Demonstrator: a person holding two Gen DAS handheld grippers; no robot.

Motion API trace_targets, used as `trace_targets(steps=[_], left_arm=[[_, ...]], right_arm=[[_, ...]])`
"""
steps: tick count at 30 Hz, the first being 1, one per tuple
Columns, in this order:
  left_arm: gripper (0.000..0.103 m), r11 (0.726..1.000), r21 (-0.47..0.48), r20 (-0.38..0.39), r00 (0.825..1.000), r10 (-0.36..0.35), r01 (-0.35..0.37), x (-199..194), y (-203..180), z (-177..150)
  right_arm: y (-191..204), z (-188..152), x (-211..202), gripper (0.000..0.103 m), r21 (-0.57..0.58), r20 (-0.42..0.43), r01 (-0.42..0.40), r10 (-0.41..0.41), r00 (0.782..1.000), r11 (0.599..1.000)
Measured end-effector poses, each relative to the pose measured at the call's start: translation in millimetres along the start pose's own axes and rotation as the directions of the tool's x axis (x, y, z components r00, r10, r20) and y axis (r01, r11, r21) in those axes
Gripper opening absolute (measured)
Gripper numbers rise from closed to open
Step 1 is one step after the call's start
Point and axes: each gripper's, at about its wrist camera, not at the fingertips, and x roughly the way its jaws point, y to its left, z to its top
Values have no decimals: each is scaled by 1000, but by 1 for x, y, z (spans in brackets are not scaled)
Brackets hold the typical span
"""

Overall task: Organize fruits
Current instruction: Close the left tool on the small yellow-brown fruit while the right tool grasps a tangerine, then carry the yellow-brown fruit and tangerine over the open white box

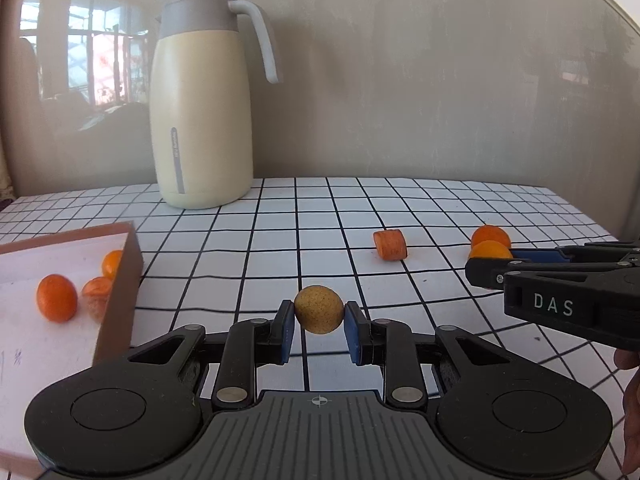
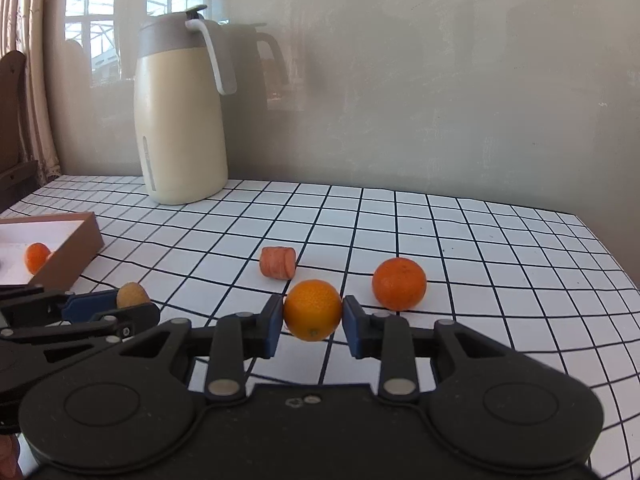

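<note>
A small tan, speckled round fruit (image 1: 319,309) is gripped between the blue pads of the left gripper (image 1: 319,326), whose jaws are drawn in tight against its sides; it is held clear of the tablecloth. A yellow-orange citrus (image 2: 313,309) is clamped the same way in the right gripper (image 2: 313,326), also lifted off the cloth. A second orange (image 2: 399,283) is left lying on the cloth just beside the held citrus, to its right in the right wrist view. A short cut piece of carrot (image 2: 277,262) is found lying on its side, a little farther back. A shallow brown box (image 1: 120,280) with a white inside is placed at the left; three small oranges (image 1: 57,297) are seen in it. A cream jug (image 1: 202,120) with a grey lid and handle is stood upright near the wall. Everything is set on a white cloth with a black grid (image 2: 480,260).
</note>
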Motion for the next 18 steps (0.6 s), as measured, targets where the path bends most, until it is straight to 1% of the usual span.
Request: trace_targets(steps=[5, 8, 14, 18], left_arm=[[27, 1000, -3, 43, 999, 29, -29, -31, -1, -5], [27, 998, -20, 64, 996, 57, -56, -48, 3, -12], [27, 992, -66, 81, 991, 110, -105, -69, 19, -21], [27, 989, -72, 91, 987, 135, -128, -84, 27, -29]], right_arm=[[12, -6, -18, 23, -34, 13, -41, 41, 999, 999], [20, -8, -30, 23, -54, 36, -64, 66, 997, 997], [41, -4, -43, 23, -95, 67, -105, 112, 991, 990], [51, -1, -50, 23, -122, 85, -122, 133, 988, 985]])
